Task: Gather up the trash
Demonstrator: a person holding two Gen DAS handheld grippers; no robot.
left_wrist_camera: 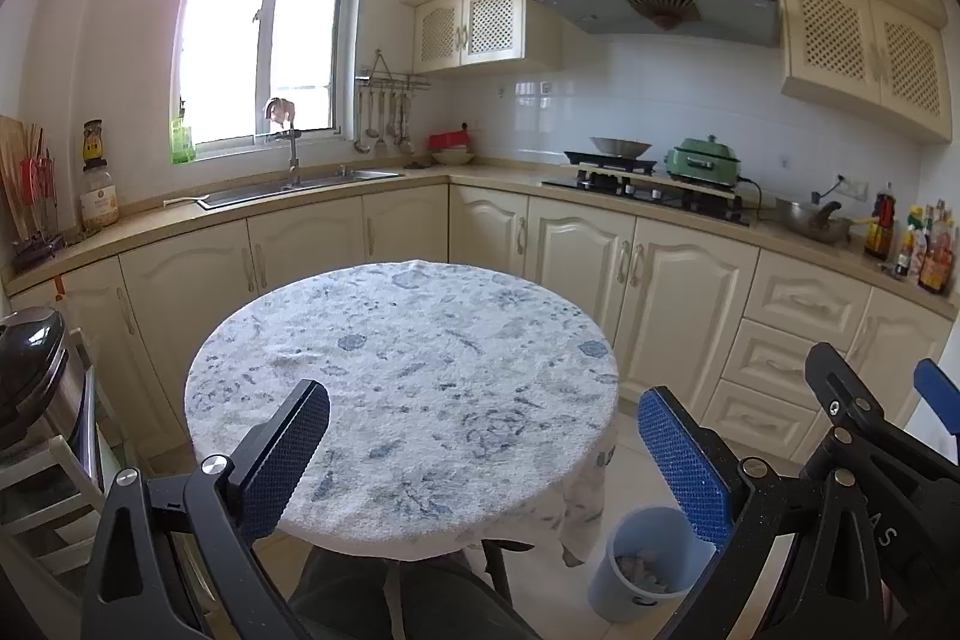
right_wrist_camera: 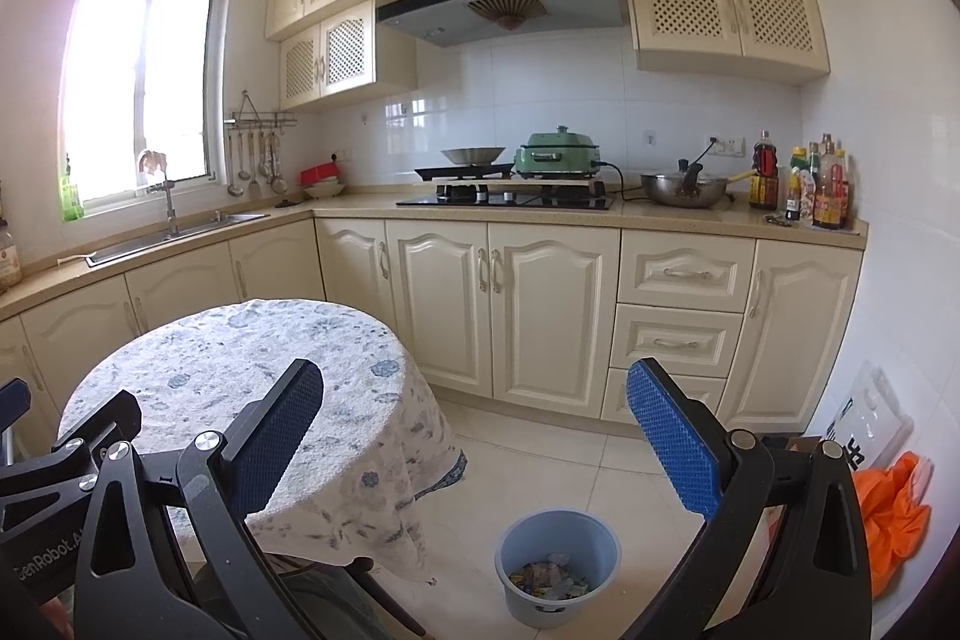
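Note:
A small round table (left_wrist_camera: 402, 382) under a white cloth with blue flowers fills the middle of the left wrist view; the right wrist view has the table (right_wrist_camera: 240, 400) at lower left. No trash shows on the cloth. A light blue bin (right_wrist_camera: 557, 559) stands on the floor to the table's right, with several crumpled wrappers (right_wrist_camera: 549, 580) inside; in the left wrist view the bin (left_wrist_camera: 651, 562) sits at lower right. My left gripper (left_wrist_camera: 483, 454) hovers open above the table's near edge, holding nothing. My right gripper (right_wrist_camera: 474, 442) is open and holds nothing, above the floor between table and bin.
Cream cabinets and a beige counter wrap the room, with a sink (left_wrist_camera: 300, 187), a stove (right_wrist_camera: 504, 199), a green cooker (right_wrist_camera: 558, 154), a wok (right_wrist_camera: 684, 187) and bottles (right_wrist_camera: 822, 184). An orange bag (right_wrist_camera: 894, 514) lies on the floor at right. A steel appliance (left_wrist_camera: 36, 376) stands at left.

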